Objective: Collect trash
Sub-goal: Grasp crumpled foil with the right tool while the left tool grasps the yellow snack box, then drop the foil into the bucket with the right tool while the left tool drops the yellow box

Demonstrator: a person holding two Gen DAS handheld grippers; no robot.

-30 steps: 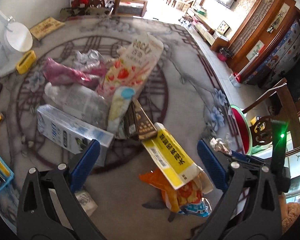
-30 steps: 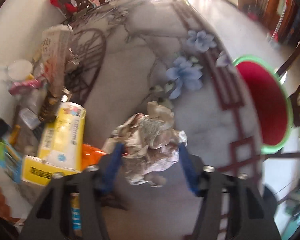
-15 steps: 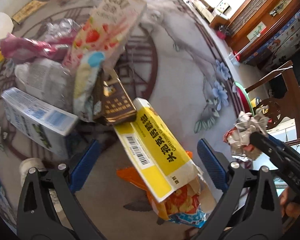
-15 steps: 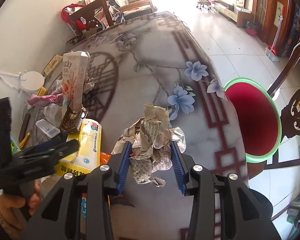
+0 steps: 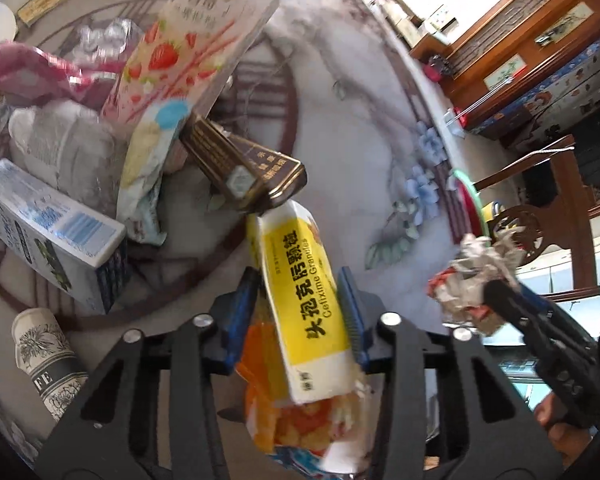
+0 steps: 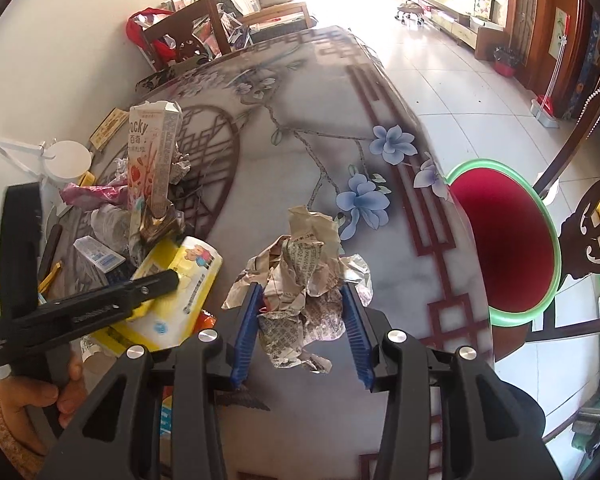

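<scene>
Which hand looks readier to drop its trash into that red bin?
Right: its hand-held gripper already grips the paper wad, nearest the red bin. The left hand-held gripper is just closing on the yellow box.

A yellow-and-white medicine box [image 5: 306, 304] lies tilted over an orange snack bag [image 5: 300, 420] at lower centre of the left view, while a crumpled newspaper wad [image 6: 304, 292] sits mid-frame in the right view.
</scene>
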